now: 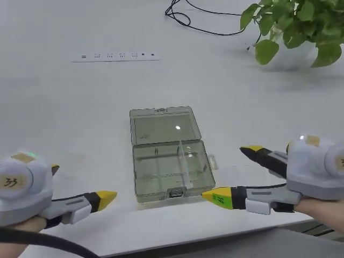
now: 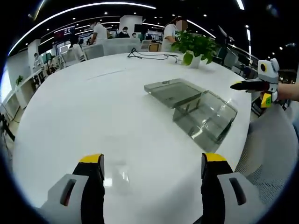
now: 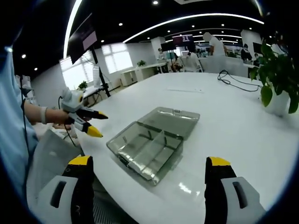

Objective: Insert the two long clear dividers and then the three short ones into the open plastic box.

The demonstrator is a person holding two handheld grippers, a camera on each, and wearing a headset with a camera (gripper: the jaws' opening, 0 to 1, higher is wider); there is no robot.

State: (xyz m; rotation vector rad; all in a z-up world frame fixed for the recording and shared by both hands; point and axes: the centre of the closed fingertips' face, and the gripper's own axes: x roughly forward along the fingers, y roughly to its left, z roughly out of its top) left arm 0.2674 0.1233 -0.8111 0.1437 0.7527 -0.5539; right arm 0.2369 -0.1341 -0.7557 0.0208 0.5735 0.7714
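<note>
Two tools (image 1: pixel 80 183) (image 1: pixel 227 172), one box (image 1: pixel 156 180), one power strip (image 1: pixel 115 55), one plant (image 1: pixel 293 24), one cable (image 1: pixel 185 19).

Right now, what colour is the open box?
The box is see-through greyish green, clearest in the head view.

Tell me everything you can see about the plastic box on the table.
The plastic box is smoky, see-through plastic with rounded corners. It lies open on the white table near the front edge, its lid folded flat back, away from the person. The shallow base has a latch at the front and one clear divider standing front to back, right of centre. The left gripper and right gripper flank it, both open, not touching it.
</note>
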